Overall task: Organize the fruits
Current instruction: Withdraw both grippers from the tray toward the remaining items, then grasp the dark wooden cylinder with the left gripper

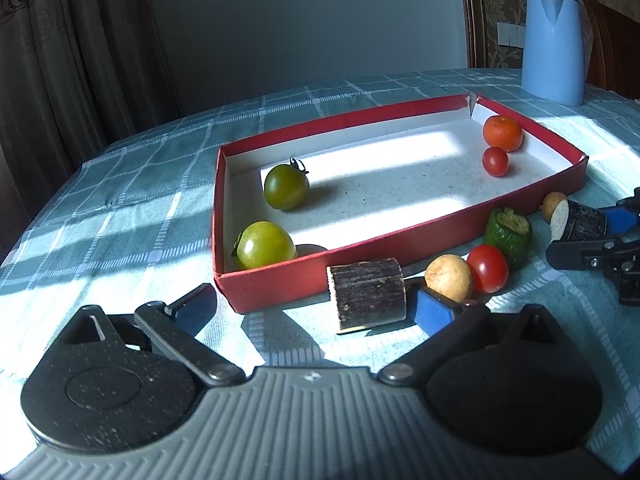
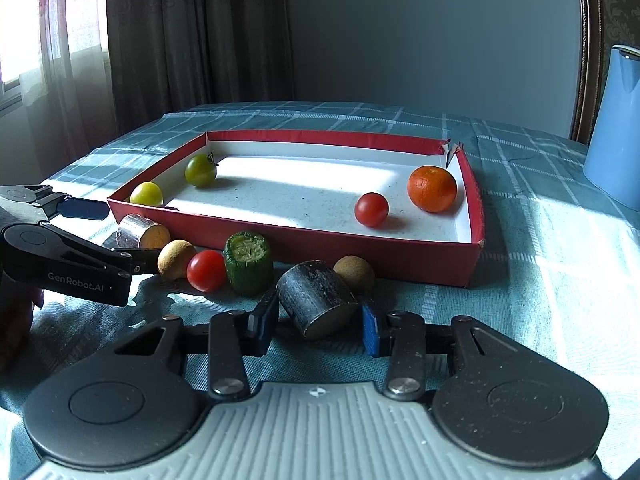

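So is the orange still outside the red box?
No, the orange sits inside the red box, in its far right corner beside a small red tomato.

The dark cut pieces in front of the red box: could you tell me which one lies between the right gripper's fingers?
The one nearest the box's orange end, flanked by the right gripper; the other lies by the left gripper.

Right tongs [image 2: 318,330] pointing down at a slant, blue pads [image 2: 371,330] flanking the dark cylinder piece [image 2: 316,300], contact not confirmable. Left tongs [image 1: 316,310] spread wide, low over the surface [image 1: 120,240], gripping nothing.
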